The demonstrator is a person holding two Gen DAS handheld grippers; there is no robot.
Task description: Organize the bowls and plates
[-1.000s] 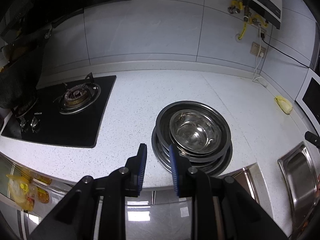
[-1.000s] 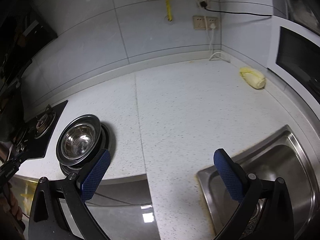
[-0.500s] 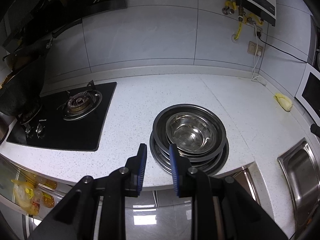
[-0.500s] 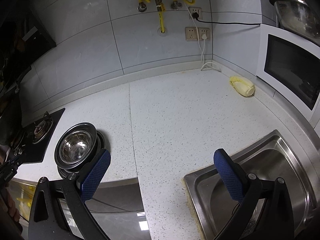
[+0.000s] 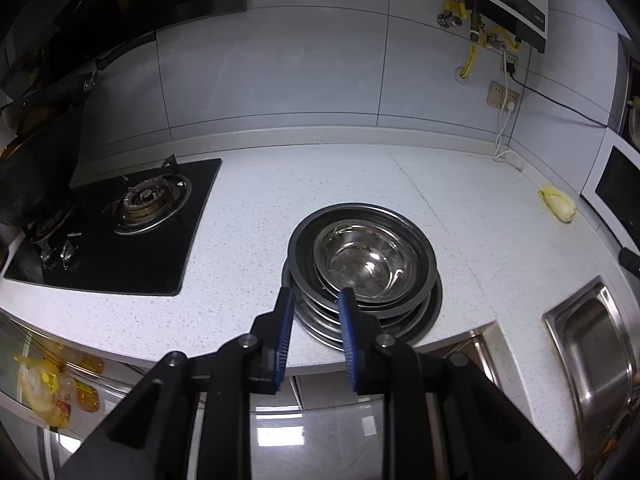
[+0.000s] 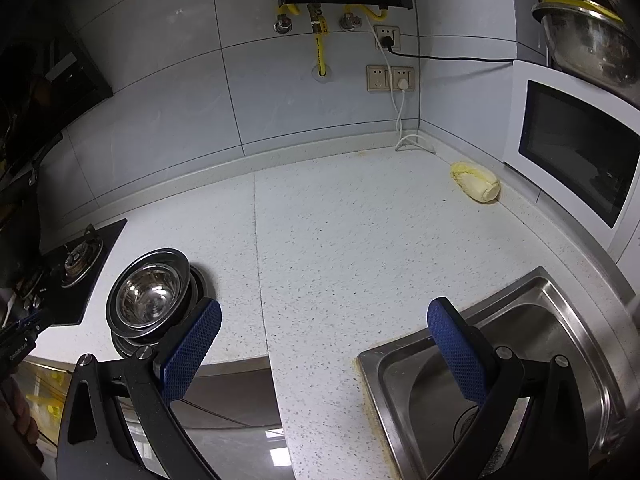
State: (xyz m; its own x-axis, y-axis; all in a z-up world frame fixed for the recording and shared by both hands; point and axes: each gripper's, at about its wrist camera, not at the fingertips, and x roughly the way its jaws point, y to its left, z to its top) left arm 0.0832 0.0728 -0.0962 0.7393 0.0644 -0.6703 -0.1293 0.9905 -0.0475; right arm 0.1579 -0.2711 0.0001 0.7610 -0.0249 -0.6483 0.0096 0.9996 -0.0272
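Stainless steel, nested: a stack of bowls and plates (image 5: pixel 362 276) sits near the front edge of my speckled white bench (image 5: pixel 320 184), the smallest bowl (image 5: pixel 362 264) uppermost and upright. My left gripper (image 5: pixel 315 300) hangs just in front of the stack, its blue fingers (image 5: pixel 285 320) parted by a narrow gap and holding nothing. My right gripper (image 6: pixel 324 320) is spread wide and empty over the bench edge, the stack (image 6: pixel 150 300) beside its left finger (image 6: pixel 192 344) and the steel sink (image 6: pixel 520 364) behind its right. A black gas hob (image 5: pixel 120 224) lies left of the stack. A pale yellow cabbage (image 6: pixel 476 182) rests near the white microwave (image 6: pixel 572 148) at the far corner.
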